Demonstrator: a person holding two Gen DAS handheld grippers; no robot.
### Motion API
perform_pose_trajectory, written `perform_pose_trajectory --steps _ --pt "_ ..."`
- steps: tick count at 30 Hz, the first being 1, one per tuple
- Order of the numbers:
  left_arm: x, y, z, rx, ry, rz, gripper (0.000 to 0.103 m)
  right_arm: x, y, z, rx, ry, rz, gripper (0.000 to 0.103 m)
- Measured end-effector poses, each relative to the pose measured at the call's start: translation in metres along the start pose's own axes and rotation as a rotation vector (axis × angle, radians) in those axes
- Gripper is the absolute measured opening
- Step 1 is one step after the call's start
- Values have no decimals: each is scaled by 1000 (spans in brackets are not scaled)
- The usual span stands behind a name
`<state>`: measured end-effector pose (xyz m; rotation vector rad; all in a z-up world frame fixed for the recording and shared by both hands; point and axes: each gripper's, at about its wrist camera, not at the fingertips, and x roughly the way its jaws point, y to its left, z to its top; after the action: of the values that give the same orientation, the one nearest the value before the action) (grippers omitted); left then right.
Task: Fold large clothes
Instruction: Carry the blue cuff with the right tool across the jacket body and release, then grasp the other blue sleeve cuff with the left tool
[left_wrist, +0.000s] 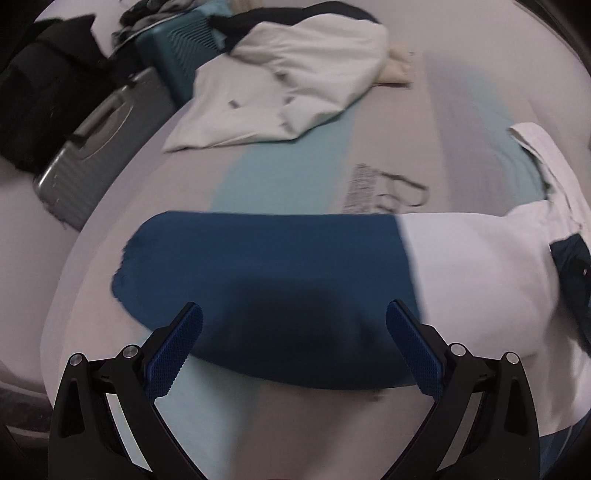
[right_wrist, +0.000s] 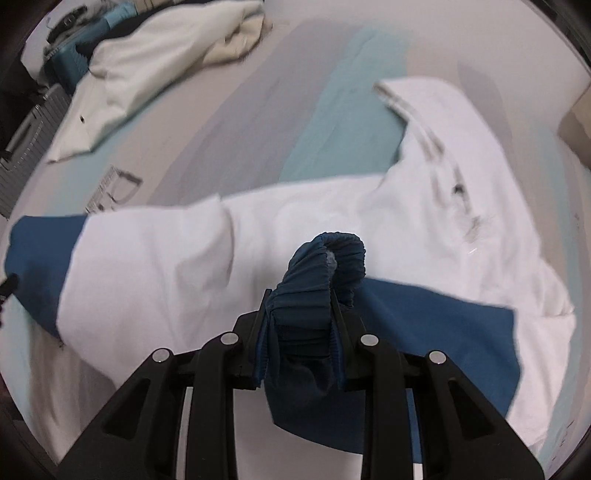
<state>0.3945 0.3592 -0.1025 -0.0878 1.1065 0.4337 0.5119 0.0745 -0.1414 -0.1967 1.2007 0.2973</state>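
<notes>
A large white jacket with navy blue sleeve ends (right_wrist: 314, 221) lies spread across a grey and teal bedsheet (left_wrist: 280, 170). My right gripper (right_wrist: 301, 306) is shut on the ribbed navy cuff (right_wrist: 325, 258) of one sleeve, which bunches up between the fingers above the white body. The other sleeve's navy end (left_wrist: 266, 266) lies flat under my left gripper (left_wrist: 294, 325). That gripper hangs open above it, with its blue pads (left_wrist: 177, 350) wide apart and nothing between them. The same navy end shows at the left edge of the right wrist view (right_wrist: 40, 258).
A second white and dark garment (left_wrist: 295, 74) lies crumpled at the far side of the bed. Beside it sit a teal suitcase (left_wrist: 184, 51) and a grey hard-shell suitcase (left_wrist: 96, 147). A cardboard box (right_wrist: 576, 122) stands at the right edge.
</notes>
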Motion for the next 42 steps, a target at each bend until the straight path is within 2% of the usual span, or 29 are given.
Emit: perform_pose_trajectory --steps 2,4,5,6,7,9,11,13,15,20,29,35,39,41,42 --pt "7 17 -3 -17 12 7 97 7 3 -2 10 10 40 30" --pt "19 43 -9 -61 42 -5 97 9 8 -5 17 10 138 32" --pt "23 52 -12 -79 56 -16 97 9 10 -5 11 10 159 35" --pt "29 67 -15 -105 68 -20 97 7 14 -6 -1 6 178 45" --pt "33 79 -19 -124 71 -16 97 6 18 -6 -13 3 191 49" --pt "41 100 -23 -156 85 -9 97 3 26 -5 -29 2 224 50" --pt "49 124 -27 -200 103 3 97 1 33 -4 -36 4 263 55" --pt "55 142 -28 -220 104 20 97 -2 44 -3 -40 16 324 65" --pt "59 159 -26 -245 103 30 97 -8 56 -2 -52 10 357 68" --pt "76 197 -16 -296 106 8 97 -27 76 -2 -90 -37 332 73" --pt "103 205 -2 -273 162 -61 98 -28 57 8 -69 -45 276 76" --pt "106 202 -1 -265 160 -67 96 -23 34 12 -14 -43 257 76" --pt "99 202 1 -288 149 -94 80 -24 22 9 25 -37 256 77" --pt "95 196 2 -261 141 -97 60 -26 17 7 24 -41 250 77" --pt "95 192 2 -246 139 -100 54 -28 16 6 23 -42 249 77"
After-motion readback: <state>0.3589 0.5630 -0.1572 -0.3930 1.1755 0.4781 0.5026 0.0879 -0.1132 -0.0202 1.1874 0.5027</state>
